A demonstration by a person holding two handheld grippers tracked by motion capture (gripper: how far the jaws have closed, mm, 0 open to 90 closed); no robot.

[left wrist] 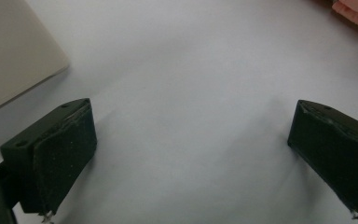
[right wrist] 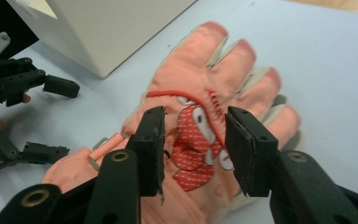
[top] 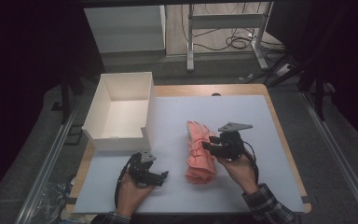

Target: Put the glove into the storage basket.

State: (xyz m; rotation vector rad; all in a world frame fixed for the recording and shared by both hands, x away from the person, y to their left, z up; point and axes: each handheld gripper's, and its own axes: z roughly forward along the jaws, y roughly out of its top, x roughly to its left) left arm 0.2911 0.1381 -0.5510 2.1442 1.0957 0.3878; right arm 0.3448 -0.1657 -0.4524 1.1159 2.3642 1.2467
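One pink glove (right wrist: 205,135) (red patch, marks possibly lettering, unreadable).

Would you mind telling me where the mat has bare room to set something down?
Free: the mat right of the pink glove, the strip beyond its fingertips, and inside the white box. Crowded: between the left gripper and right gripper.

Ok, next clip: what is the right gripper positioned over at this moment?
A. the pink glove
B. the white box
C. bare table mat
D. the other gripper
A. In the right gripper view the right gripper has its jaws apart over the palm of the pink glove, and the high view shows it at the glove's side, away from the white box.
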